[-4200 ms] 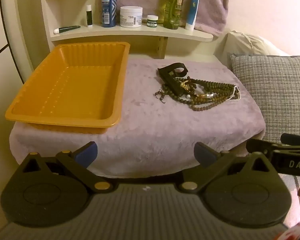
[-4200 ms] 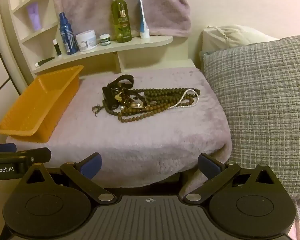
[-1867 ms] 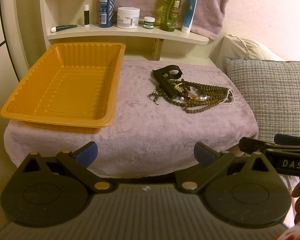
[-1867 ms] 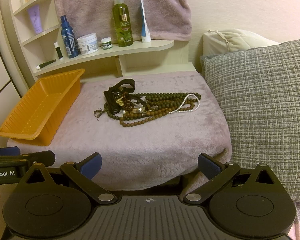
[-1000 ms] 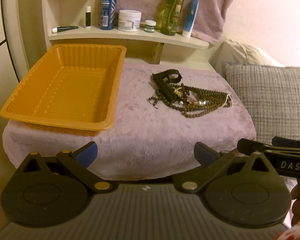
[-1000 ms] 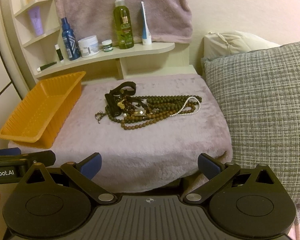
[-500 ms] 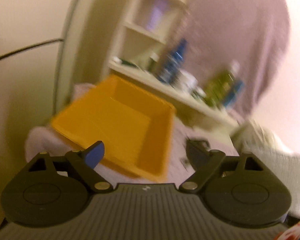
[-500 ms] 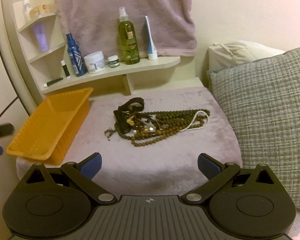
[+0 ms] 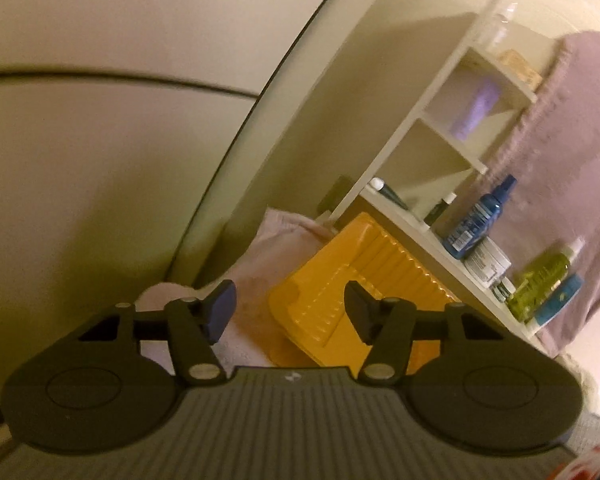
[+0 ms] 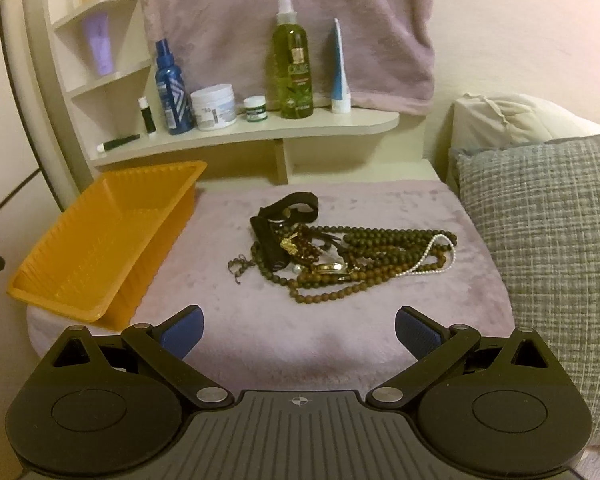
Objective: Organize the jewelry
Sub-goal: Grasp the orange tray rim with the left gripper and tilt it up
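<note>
My left tool (image 9: 286, 312) closing, nothing between, near orange tray (image 9: 380, 280); right tool (image 10: 298, 330) wide, facing bead pile (image 10: 340, 252).

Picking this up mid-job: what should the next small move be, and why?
Probably ease the right gripper, jaws wide and empty, forward and down onto the jewelry pile. It lies untouched on the cloth beside the empty orange tray; the left gripper is closing on nothing.

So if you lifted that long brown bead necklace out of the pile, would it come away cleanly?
Probably not: the brown bead necklace looks limp, so it would likely dangle. Its strands overlap the pearl strand and black strap, so they might drag along.
</note>
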`<state>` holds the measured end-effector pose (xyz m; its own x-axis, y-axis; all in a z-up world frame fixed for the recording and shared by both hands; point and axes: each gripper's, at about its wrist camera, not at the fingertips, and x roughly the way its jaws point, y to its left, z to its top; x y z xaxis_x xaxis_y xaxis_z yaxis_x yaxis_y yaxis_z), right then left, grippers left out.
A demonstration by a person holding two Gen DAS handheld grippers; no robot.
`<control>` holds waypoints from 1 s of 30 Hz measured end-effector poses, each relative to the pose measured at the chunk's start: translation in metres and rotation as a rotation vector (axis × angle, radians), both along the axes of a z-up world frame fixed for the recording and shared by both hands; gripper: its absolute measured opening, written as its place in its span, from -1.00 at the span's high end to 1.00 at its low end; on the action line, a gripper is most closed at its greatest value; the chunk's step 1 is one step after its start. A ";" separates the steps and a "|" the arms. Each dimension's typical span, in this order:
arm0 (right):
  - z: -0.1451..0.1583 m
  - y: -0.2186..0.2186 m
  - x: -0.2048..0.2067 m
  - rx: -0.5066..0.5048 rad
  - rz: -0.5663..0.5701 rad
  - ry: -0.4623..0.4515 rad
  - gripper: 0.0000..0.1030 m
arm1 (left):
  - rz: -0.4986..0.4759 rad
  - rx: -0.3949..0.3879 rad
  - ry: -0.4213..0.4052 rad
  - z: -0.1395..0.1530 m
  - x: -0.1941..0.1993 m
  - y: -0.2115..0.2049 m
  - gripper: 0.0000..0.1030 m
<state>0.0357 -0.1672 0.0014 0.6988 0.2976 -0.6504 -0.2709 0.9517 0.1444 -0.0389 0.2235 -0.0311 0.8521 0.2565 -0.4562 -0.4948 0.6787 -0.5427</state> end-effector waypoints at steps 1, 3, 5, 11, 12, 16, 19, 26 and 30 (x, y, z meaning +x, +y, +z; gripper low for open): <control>0.000 0.001 0.001 -0.006 0.001 0.002 -0.98 | -0.006 -0.022 -0.001 -0.005 0.004 0.003 0.08; -0.001 0.005 0.002 -0.020 0.002 0.005 -0.98 | -0.033 -0.060 0.004 -0.015 0.012 0.010 0.19; -0.001 0.009 0.004 -0.037 0.003 0.009 -0.98 | -0.042 -0.101 0.005 -0.024 0.018 0.015 0.31; -0.003 0.020 0.010 -0.075 0.009 0.015 -0.98 | -0.081 -0.173 -0.014 -0.033 0.033 0.028 0.51; -0.004 0.022 0.011 -0.077 0.013 0.017 -0.98 | -0.086 -0.176 -0.014 -0.033 0.036 0.029 0.59; -0.009 0.028 0.014 -0.089 0.022 0.029 -0.98 | -0.111 -0.183 0.001 -0.033 0.045 0.030 0.70; -0.010 0.031 0.016 -0.088 0.028 0.034 -0.98 | -0.114 -0.181 0.017 -0.034 0.047 0.030 0.73; -0.014 0.027 0.021 -0.066 0.016 0.037 -0.98 | -0.146 -0.060 0.095 -0.018 0.050 0.015 0.80; -0.017 0.019 0.022 -0.046 -0.001 0.041 -0.98 | -0.165 0.042 0.135 -0.004 0.051 -0.001 0.83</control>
<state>0.0581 -0.1487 -0.0155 0.6718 0.2657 -0.6914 -0.2645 0.9580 0.1112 0.0119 0.2221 -0.0349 0.8161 0.1395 -0.5608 -0.4413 0.7770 -0.4489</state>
